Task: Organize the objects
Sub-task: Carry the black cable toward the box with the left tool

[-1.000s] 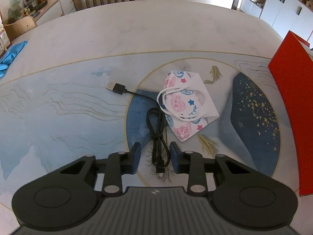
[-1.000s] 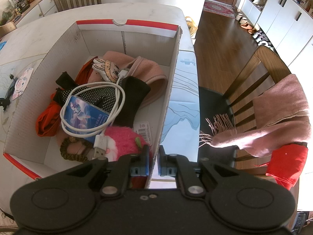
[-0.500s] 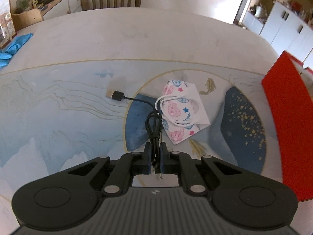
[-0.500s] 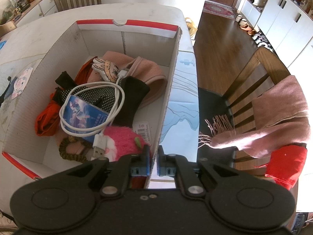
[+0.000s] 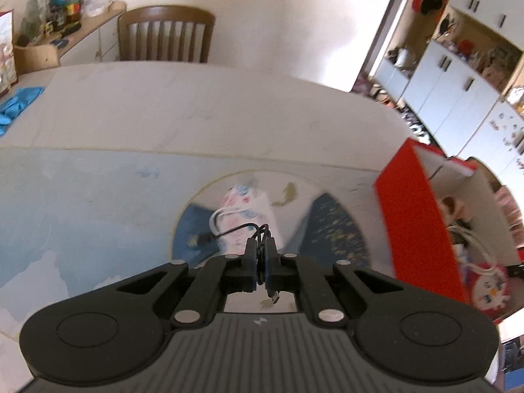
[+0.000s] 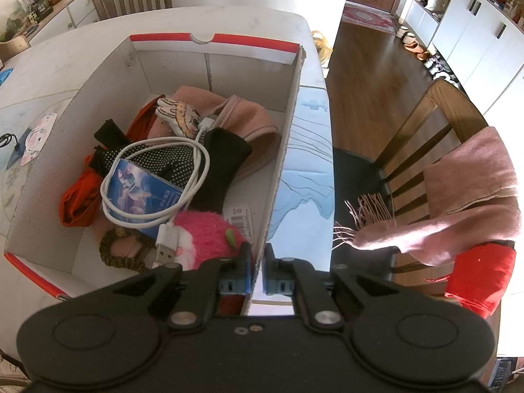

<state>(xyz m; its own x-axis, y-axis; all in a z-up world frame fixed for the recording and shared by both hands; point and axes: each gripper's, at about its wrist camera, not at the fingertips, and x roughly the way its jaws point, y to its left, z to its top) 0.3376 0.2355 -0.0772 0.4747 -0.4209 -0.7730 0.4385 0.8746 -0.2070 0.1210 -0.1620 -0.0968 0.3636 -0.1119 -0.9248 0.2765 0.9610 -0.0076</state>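
Observation:
My left gripper is shut on a black USB cable and holds it above the table, its plug ends dangling. A floral face mask lies on the table mat beneath it. The red cardboard box stands to the right. My right gripper is shut on the box's right wall. Inside the box lie a white cable, a blue card, a pink plush, dark gloves and pink cloth.
A wooden chair stands at the table's far side. Blue cloth lies at the far left. Another chair draped with a pink scarf stands right of the table edge. White cabinets line the right.
My left gripper closed on the black cable and lifted it off the table, tilting up and turning toward the box. My right gripper kept its hold on the box wall.

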